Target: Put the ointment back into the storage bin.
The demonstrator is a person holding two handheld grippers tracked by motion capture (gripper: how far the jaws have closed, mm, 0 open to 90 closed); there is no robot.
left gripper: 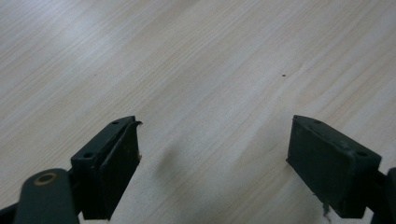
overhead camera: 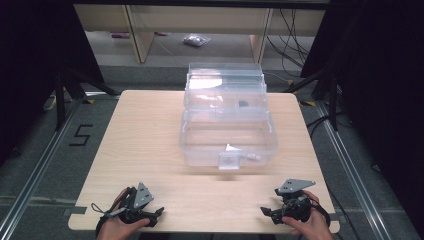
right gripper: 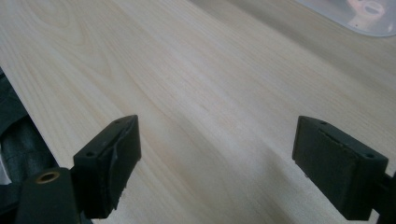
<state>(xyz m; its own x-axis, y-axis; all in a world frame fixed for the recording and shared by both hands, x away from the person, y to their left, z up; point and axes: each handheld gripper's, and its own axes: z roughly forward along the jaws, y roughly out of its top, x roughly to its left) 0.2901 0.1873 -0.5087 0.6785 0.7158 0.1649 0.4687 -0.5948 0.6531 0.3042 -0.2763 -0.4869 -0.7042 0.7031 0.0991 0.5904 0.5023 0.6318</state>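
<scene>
A clear plastic box (overhead camera: 227, 140) is sitting on the far middle part of a light wooden table (overhead camera: 145, 140), with its clear lid (overhead camera: 225, 82) standing open and leaning away behind it. A small latch tab (overhead camera: 229, 161) is hanging at the middle of the box's near wall. A small dark item (overhead camera: 243, 104) is showing through the plastic near the hinge; what it is cannot be told.

The left gripper (overhead camera: 157, 212) is resting at the near left edge of the table, held in the person's left hand (overhead camera: 117, 227). In the left gripper view its jaws are standing spread wide over bare wood, holding nothing.

The right gripper (overhead camera: 266, 212) is resting at the near right edge, held in the right hand (overhead camera: 310, 225). In the right gripper view its jaws are likewise standing wide apart and holding nothing, with a corner of the box (right gripper: 359, 14) showing at the upper right.

Both grippers are lying well apart from the box and from each other.
</scene>
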